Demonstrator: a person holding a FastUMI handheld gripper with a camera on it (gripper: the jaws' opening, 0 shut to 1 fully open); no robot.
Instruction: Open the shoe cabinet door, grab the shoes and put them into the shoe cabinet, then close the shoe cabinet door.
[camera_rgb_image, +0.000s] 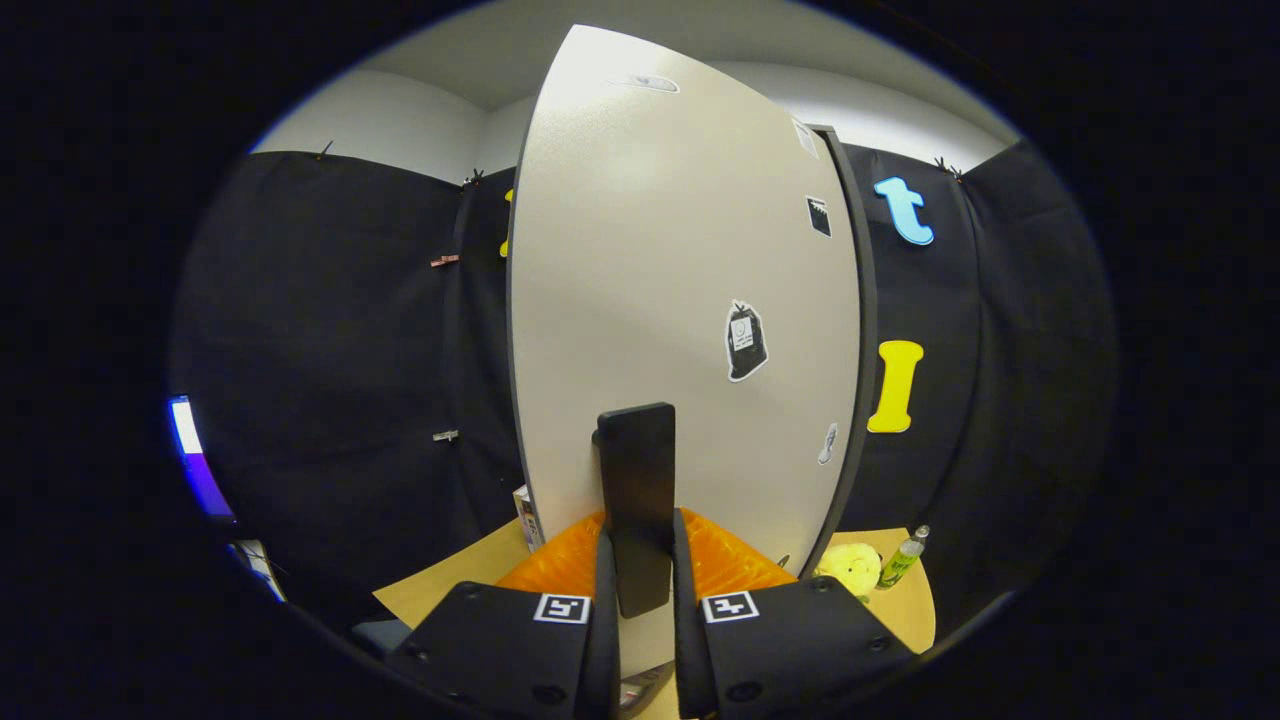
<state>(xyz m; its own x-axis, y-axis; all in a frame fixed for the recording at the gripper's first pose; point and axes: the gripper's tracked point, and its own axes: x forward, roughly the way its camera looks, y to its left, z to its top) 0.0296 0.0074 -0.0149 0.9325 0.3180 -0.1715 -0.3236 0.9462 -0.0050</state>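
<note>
Pale grey door close ahead, black handle pinched between the jaws of the gripper, yellow plush and bottle on the surface behind.

My gripper points at 12 o'clock, level; my two fingers are closed in tight on the door handle, one on each side, pressing it.
</note>
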